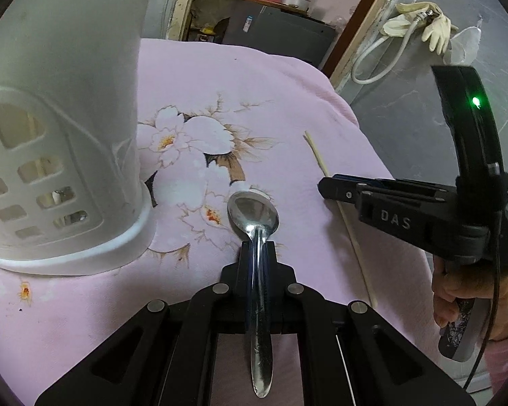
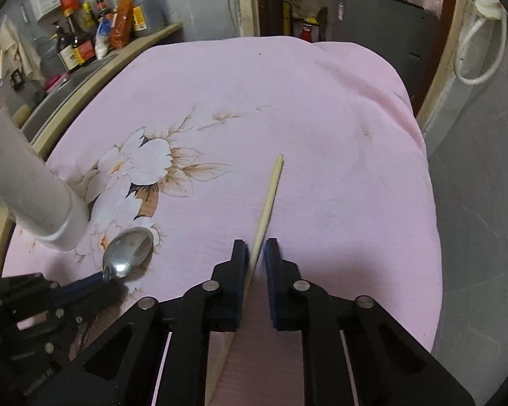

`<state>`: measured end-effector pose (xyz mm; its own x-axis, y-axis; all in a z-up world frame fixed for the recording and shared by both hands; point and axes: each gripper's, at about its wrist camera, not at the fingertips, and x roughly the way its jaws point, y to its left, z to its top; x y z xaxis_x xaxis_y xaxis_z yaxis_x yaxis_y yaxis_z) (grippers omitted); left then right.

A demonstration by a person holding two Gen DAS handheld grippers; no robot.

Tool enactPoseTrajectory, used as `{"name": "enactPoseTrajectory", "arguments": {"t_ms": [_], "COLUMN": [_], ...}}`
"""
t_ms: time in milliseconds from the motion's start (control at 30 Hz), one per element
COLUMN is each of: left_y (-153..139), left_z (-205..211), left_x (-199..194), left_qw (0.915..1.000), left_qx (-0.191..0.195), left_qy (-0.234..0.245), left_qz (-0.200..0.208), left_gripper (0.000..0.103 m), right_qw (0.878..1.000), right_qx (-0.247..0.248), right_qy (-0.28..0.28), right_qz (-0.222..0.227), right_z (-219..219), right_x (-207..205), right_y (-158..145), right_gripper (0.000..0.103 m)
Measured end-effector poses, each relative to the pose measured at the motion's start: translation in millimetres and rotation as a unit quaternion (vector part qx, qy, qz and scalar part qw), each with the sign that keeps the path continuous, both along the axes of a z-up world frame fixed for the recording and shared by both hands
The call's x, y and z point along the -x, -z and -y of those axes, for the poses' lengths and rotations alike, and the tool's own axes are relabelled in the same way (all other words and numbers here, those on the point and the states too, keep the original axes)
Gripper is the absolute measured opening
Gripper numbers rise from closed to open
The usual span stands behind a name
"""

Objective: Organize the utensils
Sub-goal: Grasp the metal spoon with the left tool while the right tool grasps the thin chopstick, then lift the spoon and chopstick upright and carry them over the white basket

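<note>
My left gripper [image 1: 258,245] is shut on a metal spoon [image 1: 254,216], bowl forward, just above the pink flowered cloth [image 1: 254,101]. The white perforated utensil holder [image 1: 61,155] stands close on its left. My right gripper [image 2: 256,247] is open, its two fingers on either side of a pale wooden chopstick [image 2: 269,196] that lies on the cloth [image 2: 321,135]. In the left wrist view the right gripper [image 1: 325,186] sits over that chopstick [image 1: 316,152]. In the right wrist view the spoon [image 2: 128,253] and the holder [image 2: 34,186] are at the left.
The cloth drops off at the table's right edge beside a grey tiled wall [image 2: 484,203]. Bottles and packets [image 2: 94,27] stand on a ledge at the back left. Rubber gloves [image 1: 420,23] hang on a tap at the upper right.
</note>
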<state>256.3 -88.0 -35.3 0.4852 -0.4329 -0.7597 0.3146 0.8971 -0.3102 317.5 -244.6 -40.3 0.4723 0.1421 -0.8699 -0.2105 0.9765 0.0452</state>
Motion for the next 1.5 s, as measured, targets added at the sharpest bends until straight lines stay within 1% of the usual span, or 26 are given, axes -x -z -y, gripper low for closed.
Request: {"name": "enactPoseTrajectory", "arguments": {"t_ms": [33,100,167,200,300,433,500,533,567,633,667,700,733,833,933,967,1033,1133,1167,1233,1267,1400,1467,1500], "left_y": [-0.3,-2.5,-7.4,-10.5,-17.7,-29.5,-34.6,-38.8,-41.1,-47.0,-47.7,-50.0,-51.9,-60.6,-69.1,-71.8,-78.3,-88.9,-92.6,-103.0,-108.3,-124.4,-130.0,-133.2], "left_z": [-0.8,-2.7,-5.9,-7.2,-10.2,-15.9,-15.5,-16.6,-15.3,-14.5,-12.7,-13.2,-16.1,-20.2,-24.3,-24.5,-27.5,-34.5,-44.4,-55.2,-62.0,-85.7,-97.1,-104.2], "left_x": [2.1,5.6,10.7,13.9,22.1,36.8,43.4,48.5,49.9,59.0,61.2,65.5,70.0,82.8,90.4,91.4,92.1,88.1,91.9,90.5,90.2,87.7,84.2,80.8], "left_qw": [1.0000,0.9999,0.9996,0.9992,0.9978,0.9930,0.9894,0.9863,0.9841,0.9767,0.9735,0.9690,0.9650,0.9470,0.9339,0.9311,0.9229,0.9115,0.9081,0.8997,0.8957,0.8810,0.8751,0.8736], "left_qx": [0.000,0.009,0.021,0.026,0.036,0.049,0.054,0.058,0.061,0.068,0.071,0.076,0.082,0.091,0.096,0.098,0.100,0.100,0.102,0.100,0.100,0.096,0.097,0.099], "left_qy": [0.001,0.001,0.001,0.000,-0.003,-0.013,-0.020,-0.022,-0.023,-0.027,-0.029,-0.033,-0.034,-0.050,-0.062,-0.064,-0.074,-0.089,-0.093,-0.104,-0.110,-0.133,-0.145,-0.152], "left_qz": [0.002,0.008,0.021,0.030,0.056,0.107,0.133,0.153,0.165,0.202,0.215,0.233,0.247,0.304,0.339,0.345,0.365,0.389,0.395,0.412,0.419,0.444,0.451,0.452], "left_gripper": [0.003,0.003,0.003,0.003,0.003,0.003,0.003,0.003,0.003,0.003,0.003,0.003,0.003,0.003,0.003,0.003,0.003,0.003,0.003,0.003,0.003,0.003,0.003,0.003], "right_qw": [1.000,0.999,0.994,0.992,0.985,0.974,0.966,0.961,0.956,0.944,0.939,0.932,0.927,0.907,0.888,0.880,0.867,0.850,0.842,0.833,0.826,0.813,0.808,0.806], "right_qx": [-0.005,-0.042,-0.106,-0.118,-0.161,-0.186,-0.182,-0.177,-0.175,-0.171,-0.168,-0.166,-0.165,-0.164,-0.168,-0.169,-0.172,-0.186,-0.194,-0.204,-0.212,-0.234,-0.246,-0.251], "right_qy": [0.005,0.021,0.036,0.038,0.040,0.040,0.030,0.027,0.024,0.018,0.016,0.012,0.010,-0.001,-0.012,-0.015,-0.020,-0.025,-0.026,-0.029,-0.030,-0.041,-0.049,-0.052], "right_qz": [-0.001,-0.006,-0.006,0.001,0.041,0.124,0.183,0.213,0.233,0.282,0.299,0.323,0.337,0.387,0.427,0.443,0.467,0.492,0.502,0.513,0.522,0.531,0.533,0.533], "right_z": [1.3,11.5,28.0,31.5,44.6,50.9,45.3,42.0,36.9,30.7,27.3,21.9,19.6,11.5,2.3,-0.5,-4.4,-10.3,-14.1,-19.0,-23.6,-38.5,-49.9,-54.4], "right_x": [0.2,2.6,9.8,13.9,34.4,63.9,84.3,93.7,96.5,111.2,116.7,122.5,126.4,140.2,145.3,148.0,150.5,150.9,149.1,148.1,145.5,134.6,126.3,123.5], "right_y": [-1.1,-4.1,-5.0,-5.4,-9.3,-23.0,-33.2,-37.3,-41.8,-50.2,-52.1,-55.7,-57.9,-68.0,-79.4,-85.2,-97.1,-111.5,-117.7,-125.3,-130.2,-139.9,-143.8,-144.7], "right_gripper": [0.007,0.003,0.003,0.003,0.003,0.003,0.003,0.003,0.003,0.003,0.003,0.003,0.003,0.003,0.003,0.003,0.003,0.003,0.003,0.003,0.003,0.003,0.003,0.003]}}
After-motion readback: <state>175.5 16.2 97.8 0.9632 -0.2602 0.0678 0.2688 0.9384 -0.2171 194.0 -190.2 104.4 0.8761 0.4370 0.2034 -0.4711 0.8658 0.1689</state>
